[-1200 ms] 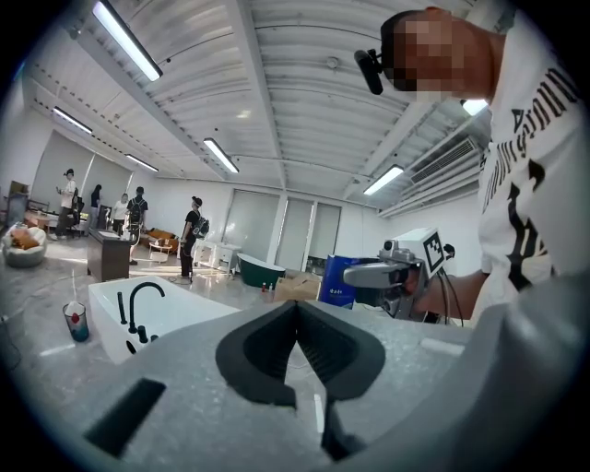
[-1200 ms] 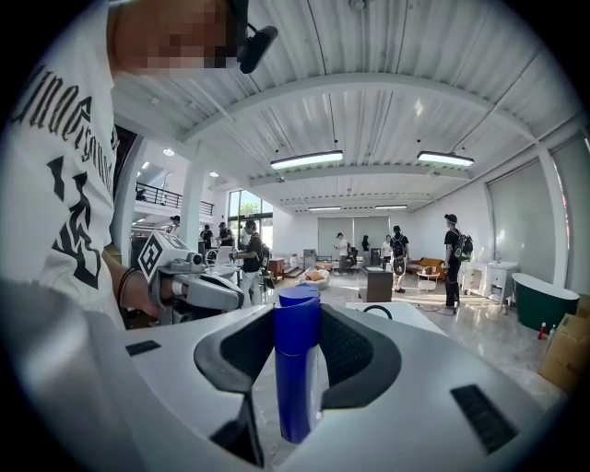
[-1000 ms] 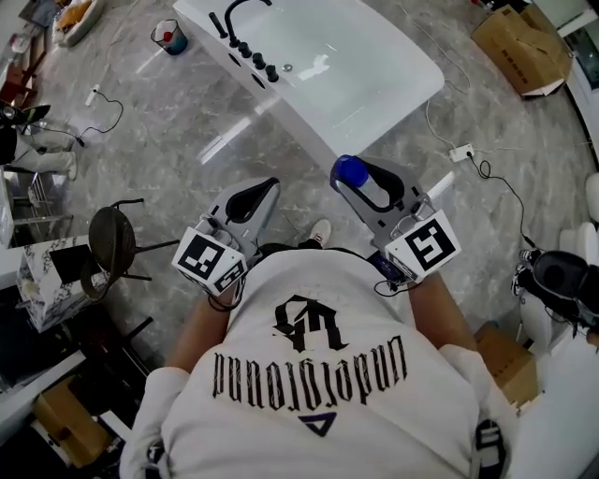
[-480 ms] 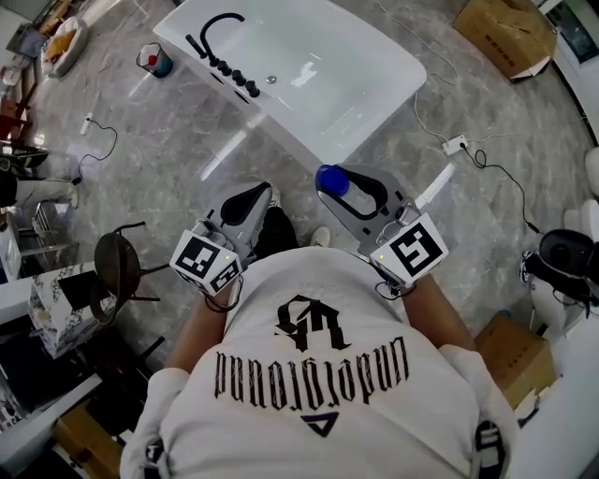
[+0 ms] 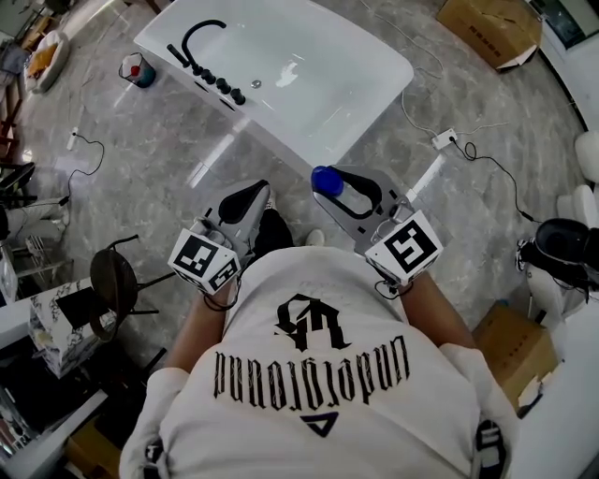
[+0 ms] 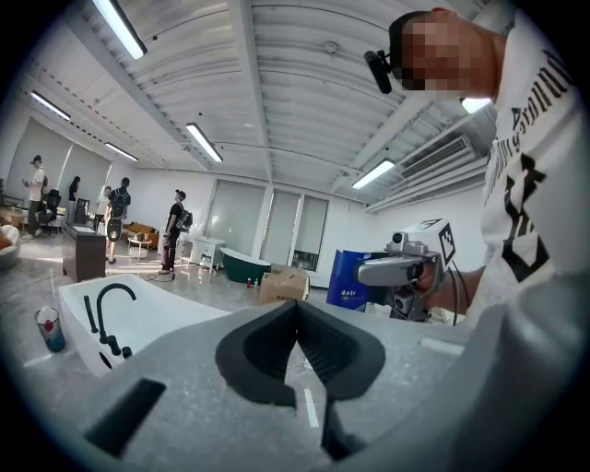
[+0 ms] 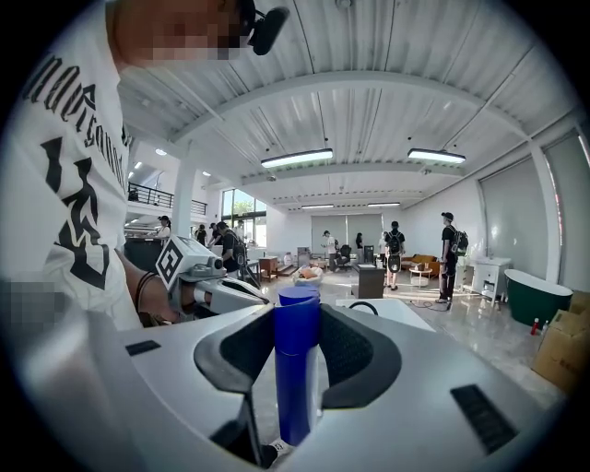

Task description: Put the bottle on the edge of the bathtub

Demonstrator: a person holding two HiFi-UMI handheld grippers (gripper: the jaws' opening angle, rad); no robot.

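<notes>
My right gripper [image 5: 339, 183] is shut on a blue bottle [image 5: 324, 179] and holds it at waist height, just short of the near corner of the white bathtub [image 5: 360, 103]. In the right gripper view the bottle [image 7: 297, 359] stands upright between the dark pads, with the tub [image 7: 396, 315] beyond it. My left gripper [image 5: 255, 191] hangs level with it on the left, shut and empty, its tips meeting [image 6: 297, 304]. From the left gripper view the bottle [image 6: 348, 282] and the right gripper [image 6: 406, 267] show off to the right.
A black faucet [image 5: 192, 37] and several knobs line the tub's left rim. On the marble floor are a cup [image 5: 136, 68], a power strip with cable [image 5: 443, 140], a cardboard box [image 5: 487, 28] and a black stool [image 5: 112, 276]. People [image 7: 447, 249] stand far off.
The head view has swung, so the tub now sits further left in the frame. Both grippers keep their pose in front of the body. The bottle stays held.
</notes>
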